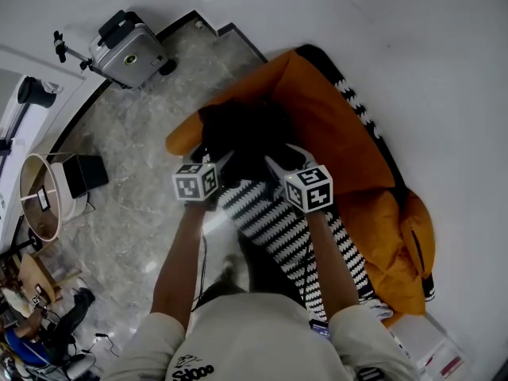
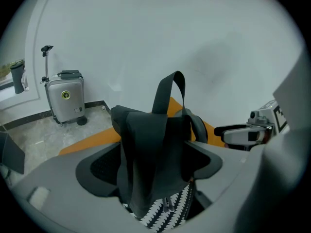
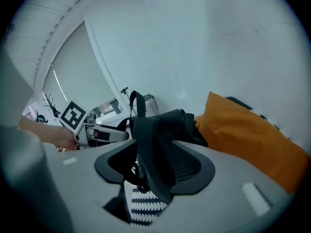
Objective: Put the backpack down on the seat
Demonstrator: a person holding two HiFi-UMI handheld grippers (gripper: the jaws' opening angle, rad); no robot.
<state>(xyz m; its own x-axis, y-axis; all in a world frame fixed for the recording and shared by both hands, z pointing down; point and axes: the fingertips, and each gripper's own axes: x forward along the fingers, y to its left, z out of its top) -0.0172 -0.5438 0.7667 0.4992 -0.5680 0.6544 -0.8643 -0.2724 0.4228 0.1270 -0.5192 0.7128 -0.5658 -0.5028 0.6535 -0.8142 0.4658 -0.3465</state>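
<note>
The black backpack [image 1: 246, 133] rests on the orange seat [image 1: 333, 125], above a black-and-white patterned fabric [image 1: 270, 221]. My left gripper [image 1: 216, 162] sits at its left side and my right gripper [image 1: 279, 163] at its right. In the left gripper view the jaws [image 2: 150, 165] stand wide, and a black strap [image 2: 146, 144] hangs loose between them with gaps on both sides. In the right gripper view the jaws [image 3: 155, 166] are also wide around another dark strap [image 3: 154, 144], not pressing on it. An orange cushion [image 3: 243, 130] lies behind.
A silver suitcase [image 1: 127, 52] stands on the marble floor at the far left by the white wall. A round pale shade [image 1: 40, 197] and a small black stand [image 1: 86, 175] sit to the left. A white box [image 1: 429, 348] lies at the lower right.
</note>
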